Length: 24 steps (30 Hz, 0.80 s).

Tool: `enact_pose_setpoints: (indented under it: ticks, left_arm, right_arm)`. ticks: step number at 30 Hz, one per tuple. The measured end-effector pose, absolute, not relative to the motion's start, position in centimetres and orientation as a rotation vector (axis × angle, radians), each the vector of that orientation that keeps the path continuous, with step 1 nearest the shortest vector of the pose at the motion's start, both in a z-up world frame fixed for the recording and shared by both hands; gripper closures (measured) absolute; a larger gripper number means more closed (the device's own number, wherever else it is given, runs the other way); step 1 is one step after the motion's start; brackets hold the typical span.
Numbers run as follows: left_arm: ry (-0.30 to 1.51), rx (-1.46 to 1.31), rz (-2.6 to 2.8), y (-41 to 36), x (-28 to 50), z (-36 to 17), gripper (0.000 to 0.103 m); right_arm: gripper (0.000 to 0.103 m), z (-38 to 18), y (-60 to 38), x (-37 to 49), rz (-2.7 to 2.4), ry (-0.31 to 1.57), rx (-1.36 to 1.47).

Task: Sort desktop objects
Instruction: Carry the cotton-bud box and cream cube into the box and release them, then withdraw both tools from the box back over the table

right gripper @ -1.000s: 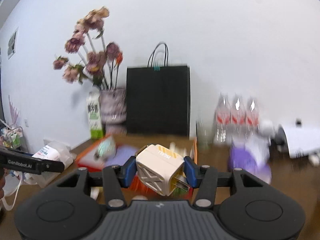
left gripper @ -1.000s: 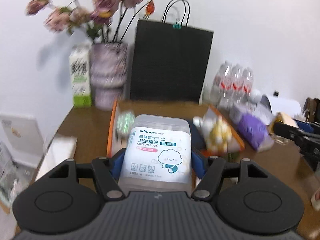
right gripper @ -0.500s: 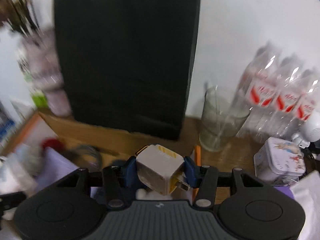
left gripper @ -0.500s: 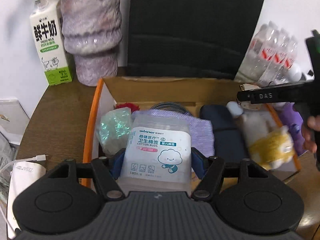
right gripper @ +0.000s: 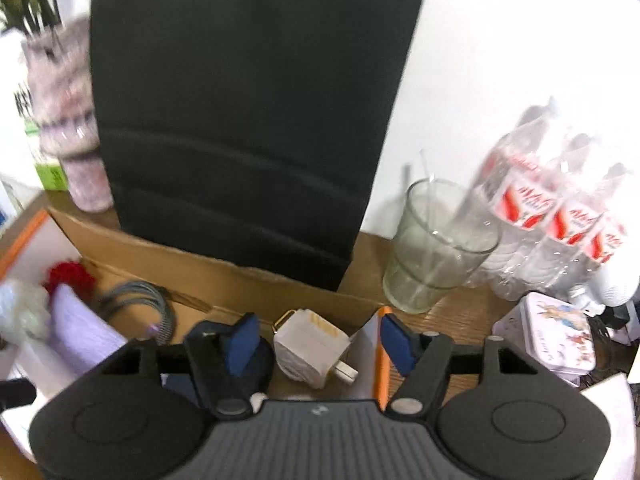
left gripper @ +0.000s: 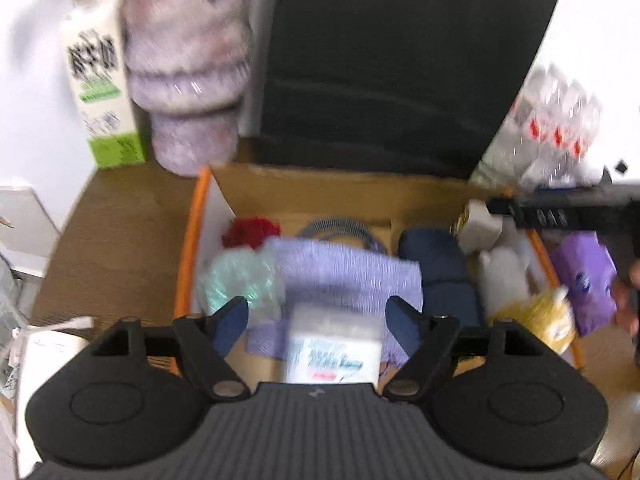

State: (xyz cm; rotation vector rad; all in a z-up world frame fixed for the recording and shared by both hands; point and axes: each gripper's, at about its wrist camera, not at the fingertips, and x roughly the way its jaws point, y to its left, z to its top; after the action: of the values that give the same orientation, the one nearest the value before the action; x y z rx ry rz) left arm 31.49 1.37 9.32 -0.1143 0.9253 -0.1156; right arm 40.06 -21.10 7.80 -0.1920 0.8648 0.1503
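Both drops look nearly done: the left hand-held gripper (left gripper: pixel 318 318), jaws just opening, releases the white cotton-bud box (left gripper: pixel 334 346) into the orange-edged cardboard box (left gripper: pixel 192 240), the right hand-held gripper (right gripper: pixel 318 342) likewise frees the white plug adapter (right gripper: pixel 310 346) over its right rim.

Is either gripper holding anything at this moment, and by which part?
Nothing is held. The left gripper has just opened off the cotton bud box; the right gripper has just opened off the white plug adapter.

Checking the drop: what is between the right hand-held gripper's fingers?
The white plug, loose between the open right hand-held gripper fingers, whose jaws have just been opening, in the right wrist view.
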Motion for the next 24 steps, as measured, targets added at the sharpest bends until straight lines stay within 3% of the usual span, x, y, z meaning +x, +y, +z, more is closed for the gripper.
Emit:
enact_pose_setpoints:
  ticks: [6, 10, 14, 16, 20, 24]
  left_arm:
    - [0.891, -0.13, -0.088, 1.6, 28.4, 13.5, 0.018]
    - [0.896, -0.169, -0.101, 1.5, 23.7, 12.4, 0.015]
    - [0.835, -0.125, -0.117, -0.1, 16.6, 9.7, 0.013]
    - [0.799, -0.133, -0.126, -0.6, 13.0, 8.5, 0.005]
    - [0.679, -0.121, -0.07, -1.7, 4.4, 5.9, 0.003]
    - [0.577, -0.077, -0.085, -2.9, -2.5, 3.4, 0.0]
  right_arm:
    - [0.031, 11.3, -22.6, 35.0, 0.17, 0.833, -0.137]
    - [0.029, 11.9, -24.2, 28.5, 0.195, 0.723, -0.007]
    - [0.029, 10.1, -24.4, 20.5, 0.228, 0.665, 0.06]
    - [0.028, 8.8, -24.3, 15.8, 0.223, 0.638, 0.063]
    - [0.016, 5.4, -24.4, 5.8, 0.183, 0.57, 0.014]
    - [0.016, 1.7, -24.8, -2.2, 0.195, 0.582, 0.006]
